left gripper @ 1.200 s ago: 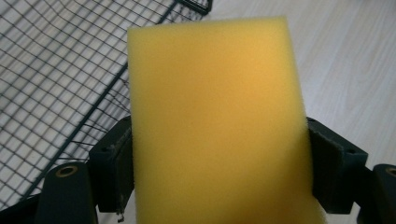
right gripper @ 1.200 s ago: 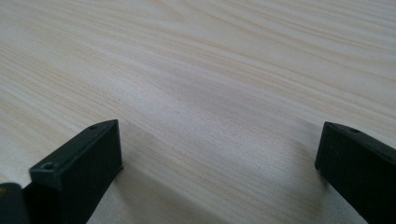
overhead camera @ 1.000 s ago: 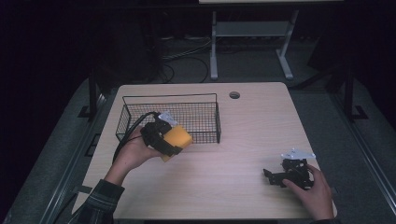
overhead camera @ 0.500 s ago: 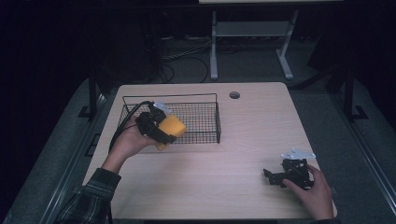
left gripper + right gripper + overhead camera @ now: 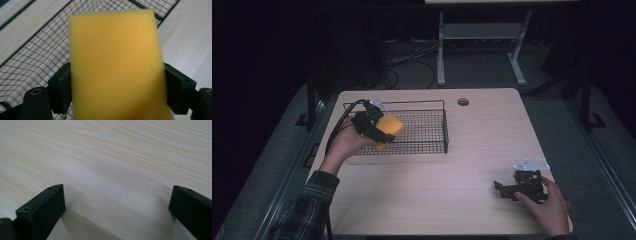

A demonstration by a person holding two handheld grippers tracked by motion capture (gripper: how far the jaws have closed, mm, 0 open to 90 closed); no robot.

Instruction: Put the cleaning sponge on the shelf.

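A yellow sponge (image 5: 389, 127) is clamped in my left gripper (image 5: 379, 131), held over the left part of the black wire basket (image 5: 432, 131). In the left gripper view the sponge (image 5: 115, 65) stands between both black jaws, with the basket (image 5: 32, 52) mesh behind and below it. My right gripper (image 5: 507, 189) rests on the table near the front right corner, its jaws pointing left. In the right gripper view my right gripper (image 5: 117, 207) has its jaws wide apart with bare wood between them.
The light wooden table (image 5: 452, 200) has a round cable hole (image 5: 463, 102) at the back. A black cable (image 5: 341, 122) trails from the left gripper past the basket's left end. Dark floor and a white table frame (image 5: 477, 37) lie beyond.
My left gripper has carried the sponge up and back, from in front of the basket to over its left part. The right gripper has stayed still.
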